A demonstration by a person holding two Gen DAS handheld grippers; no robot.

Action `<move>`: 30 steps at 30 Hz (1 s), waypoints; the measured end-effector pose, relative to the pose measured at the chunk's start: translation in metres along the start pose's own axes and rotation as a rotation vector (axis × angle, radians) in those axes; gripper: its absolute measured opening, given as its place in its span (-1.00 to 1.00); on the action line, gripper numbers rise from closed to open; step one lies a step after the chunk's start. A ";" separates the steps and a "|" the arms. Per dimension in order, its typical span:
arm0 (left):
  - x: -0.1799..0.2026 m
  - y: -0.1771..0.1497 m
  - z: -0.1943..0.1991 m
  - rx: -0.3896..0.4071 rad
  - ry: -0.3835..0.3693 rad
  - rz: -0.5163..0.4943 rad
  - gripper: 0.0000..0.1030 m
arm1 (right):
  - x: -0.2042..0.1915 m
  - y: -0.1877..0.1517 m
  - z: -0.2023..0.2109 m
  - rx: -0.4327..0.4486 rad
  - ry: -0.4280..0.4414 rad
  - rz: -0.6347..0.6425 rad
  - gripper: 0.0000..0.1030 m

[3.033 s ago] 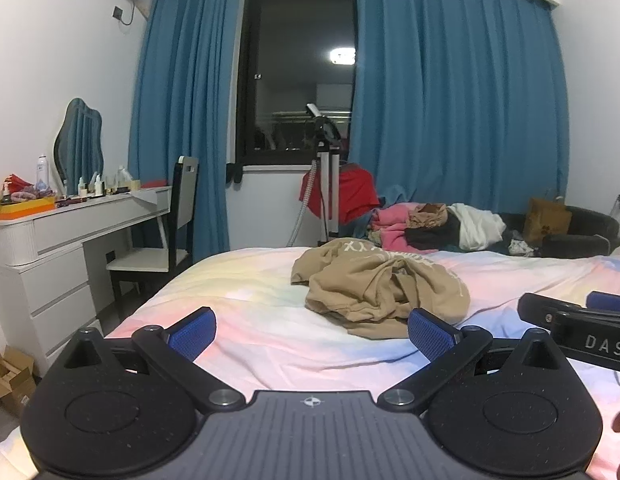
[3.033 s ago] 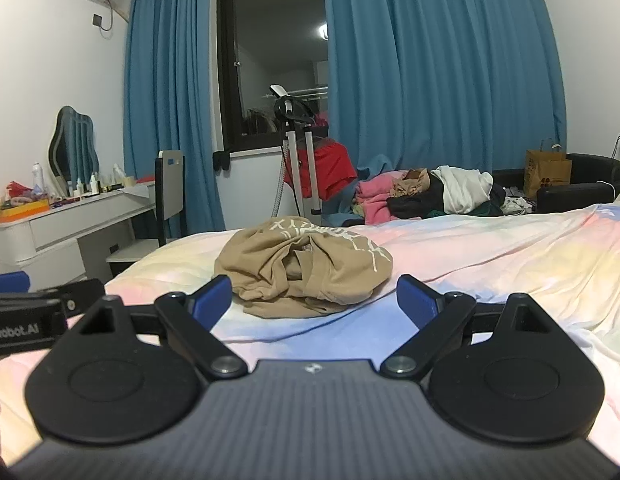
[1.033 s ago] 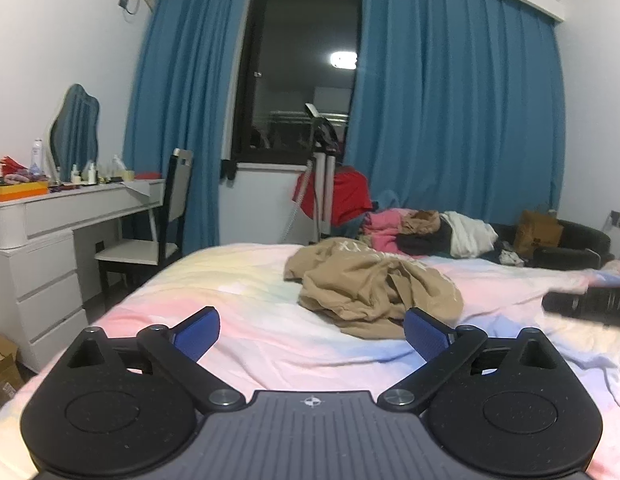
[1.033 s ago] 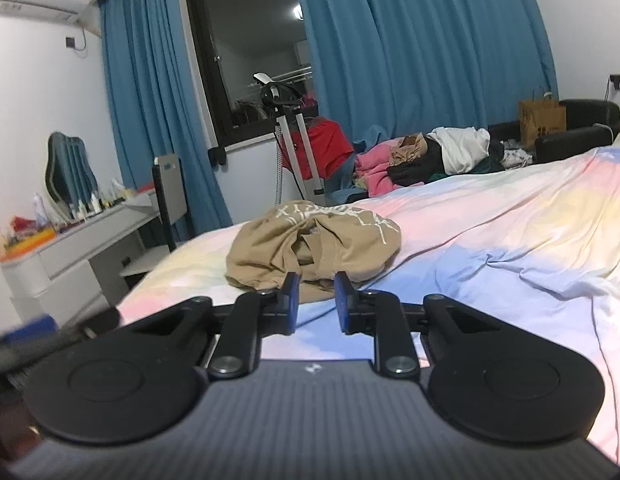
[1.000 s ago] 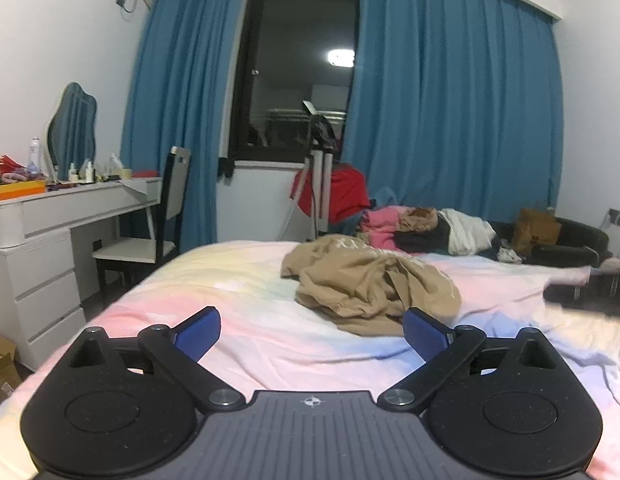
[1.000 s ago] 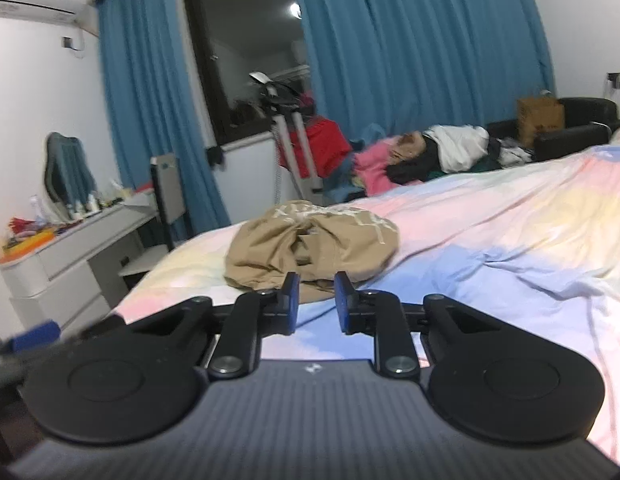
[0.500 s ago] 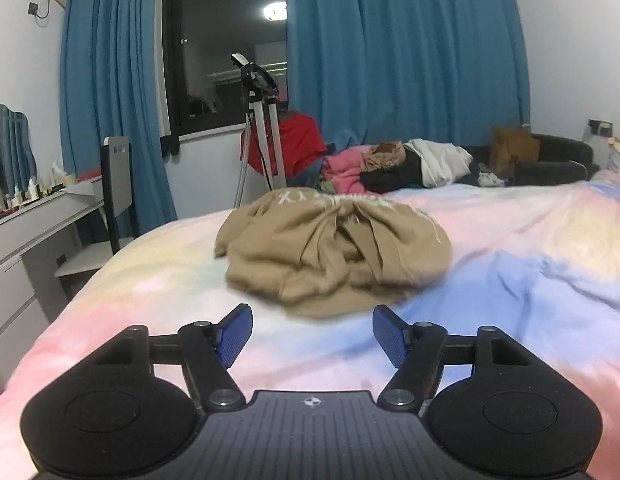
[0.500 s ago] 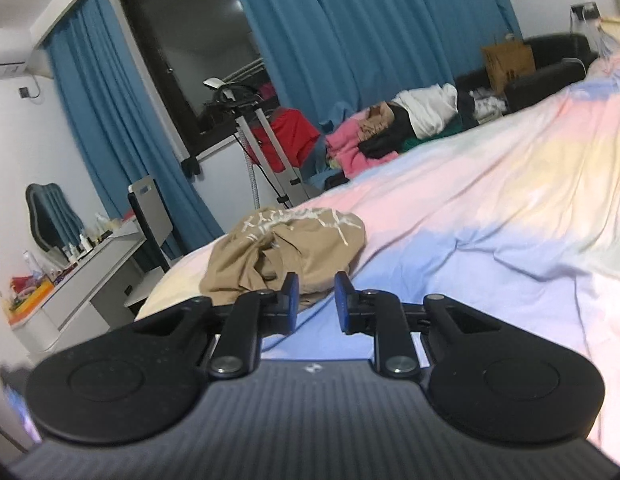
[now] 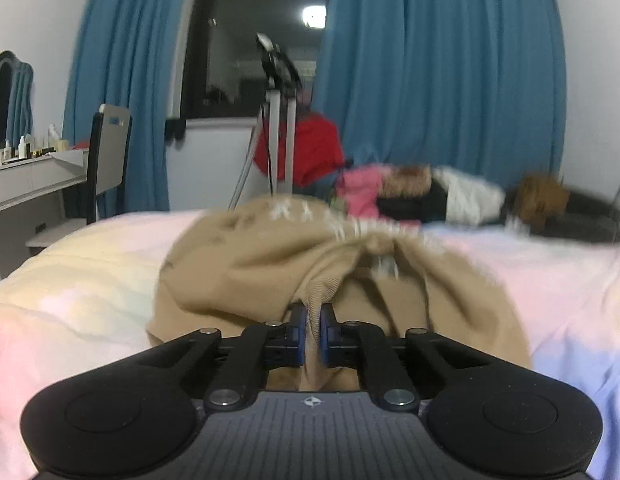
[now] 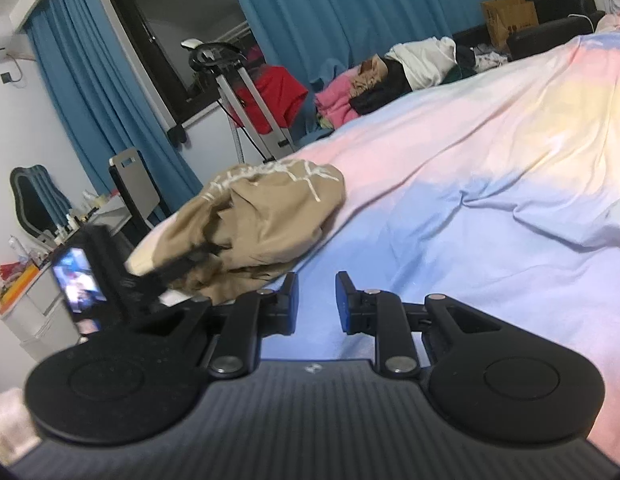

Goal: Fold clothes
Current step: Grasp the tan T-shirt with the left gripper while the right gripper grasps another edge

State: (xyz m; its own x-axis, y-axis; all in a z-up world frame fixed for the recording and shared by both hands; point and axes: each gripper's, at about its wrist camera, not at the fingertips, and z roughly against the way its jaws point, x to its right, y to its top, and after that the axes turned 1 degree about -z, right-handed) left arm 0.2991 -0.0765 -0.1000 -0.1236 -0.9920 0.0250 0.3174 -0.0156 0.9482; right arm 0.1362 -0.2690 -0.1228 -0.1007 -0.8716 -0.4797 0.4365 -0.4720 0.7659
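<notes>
A crumpled tan garment [image 9: 270, 264] with white lettering lies in a heap on the pastel bedsheet [image 9: 70, 280]. My left gripper [image 9: 313, 320] is shut on a ribbed edge of the tan garment at its near side. In the right wrist view the tan garment [image 10: 262, 220] lies ahead and to the left. My right gripper [image 10: 315, 292] is empty above the blue part of the sheet [image 10: 449, 248], its jaws a narrow gap apart. The left gripper's body and screen [image 10: 94, 276] show at the garment's left side.
A pile of other clothes [image 9: 409, 192] lies past the bed's far edge, by a tripod [image 9: 276, 120] and blue curtains [image 9: 429, 80]. A white dresser [image 9: 26, 184] and a chair [image 9: 106, 160] stand left of the bed. A dark sofa with a paper bag [image 10: 509, 20] stands at the far right.
My left gripper moved forward to the tan garment and closed on its edge. My right gripper tilted and swung right, and its jaws opened slightly.
</notes>
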 end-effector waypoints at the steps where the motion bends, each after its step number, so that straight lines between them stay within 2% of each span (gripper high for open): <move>1: -0.003 0.003 0.011 0.021 -0.013 0.005 -0.88 | 0.001 -0.001 -0.004 -0.008 0.000 -0.003 -0.55; 9: -0.023 0.039 0.138 0.179 -0.107 0.015 -0.90 | -0.021 -0.008 -0.001 0.042 0.040 0.051 -0.55; 13: -0.028 0.052 0.200 0.217 -0.157 0.021 -0.90 | -0.036 -0.011 0.017 0.089 0.080 0.110 -0.55; 19: -0.036 0.054 0.304 0.282 -0.215 0.010 -0.90 | -0.057 -0.015 0.055 0.158 0.141 0.186 -0.55; 23: -0.046 0.038 0.341 0.259 -0.222 0.011 -0.90 | -0.068 -0.021 0.088 0.145 0.202 0.171 -0.55; 27: -0.062 0.022 0.342 0.173 -0.188 0.065 -0.90 | -0.086 -0.038 0.115 0.097 0.283 0.209 -0.54; 30: -0.077 0.018 0.335 0.128 -0.179 0.110 -0.89 | -0.105 -0.058 0.114 0.032 0.320 0.263 -0.49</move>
State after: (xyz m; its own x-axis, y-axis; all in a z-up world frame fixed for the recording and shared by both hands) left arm -0.0008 0.0418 0.0212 -0.2636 -0.9486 0.1751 0.2181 0.1182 0.9687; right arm 0.0192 -0.1649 -0.0681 0.2953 -0.8805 -0.3708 0.3817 -0.2471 0.8906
